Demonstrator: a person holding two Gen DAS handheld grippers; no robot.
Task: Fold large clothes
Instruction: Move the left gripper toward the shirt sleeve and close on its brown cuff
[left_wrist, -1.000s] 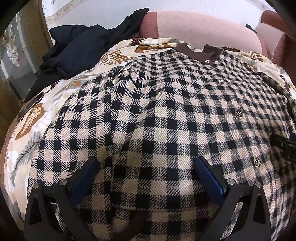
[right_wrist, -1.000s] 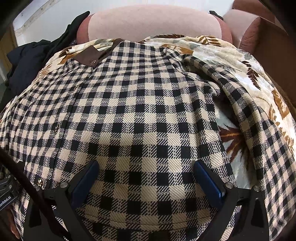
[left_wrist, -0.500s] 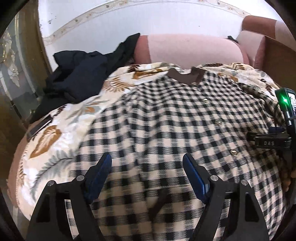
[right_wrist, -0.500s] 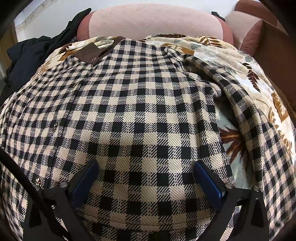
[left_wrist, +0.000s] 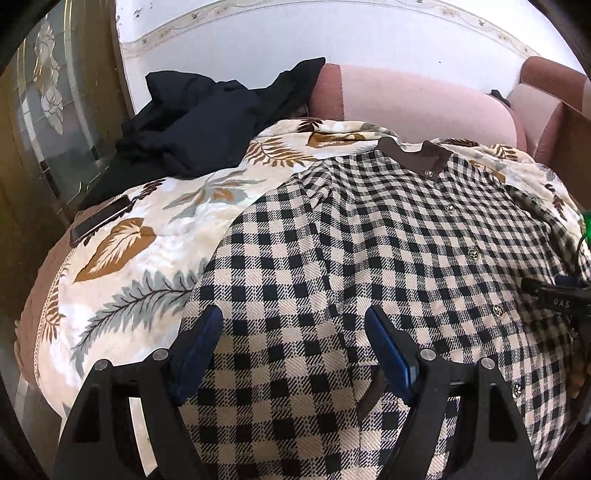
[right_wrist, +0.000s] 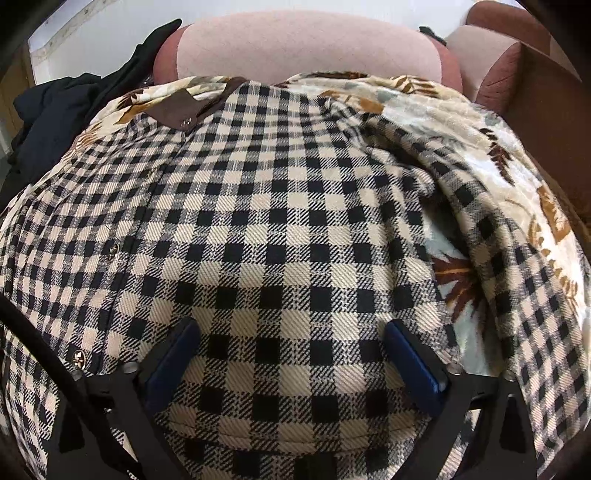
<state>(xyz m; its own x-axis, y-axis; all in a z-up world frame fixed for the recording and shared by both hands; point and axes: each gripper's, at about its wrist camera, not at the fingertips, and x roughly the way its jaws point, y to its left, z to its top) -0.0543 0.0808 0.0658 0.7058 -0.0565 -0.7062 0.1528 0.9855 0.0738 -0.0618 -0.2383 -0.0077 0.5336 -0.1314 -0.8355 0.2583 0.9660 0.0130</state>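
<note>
Now, here is how the garment lies against your two grippers.

Garment: the checked coat lies spread, buttoned front up, on the leaf-print blanket that covers the sofa seat. Its brown collar is toward the pink backrest and its hem is at the seat's front edge, nearest you.

Long axis: it runs from the front edge to the backrest, straight ahead along both grippers.

Left gripper: parted, nothing pinched. It sits above the hem, and the coat's left edge lies just outside its left finger.

Right gripper: its jaws are easing inward, with hem cloth lying between the blue pads, but they do not look to be pressing it yet.

Sleeve: the right sleeve trails off toward the seat's right edge, nearer your right hand.

Nearer hand: I judge each hand is placed for its own hem corner.

Bystanders: a dark garment is heaped at the back left corner, well apart from the coat.
</note>
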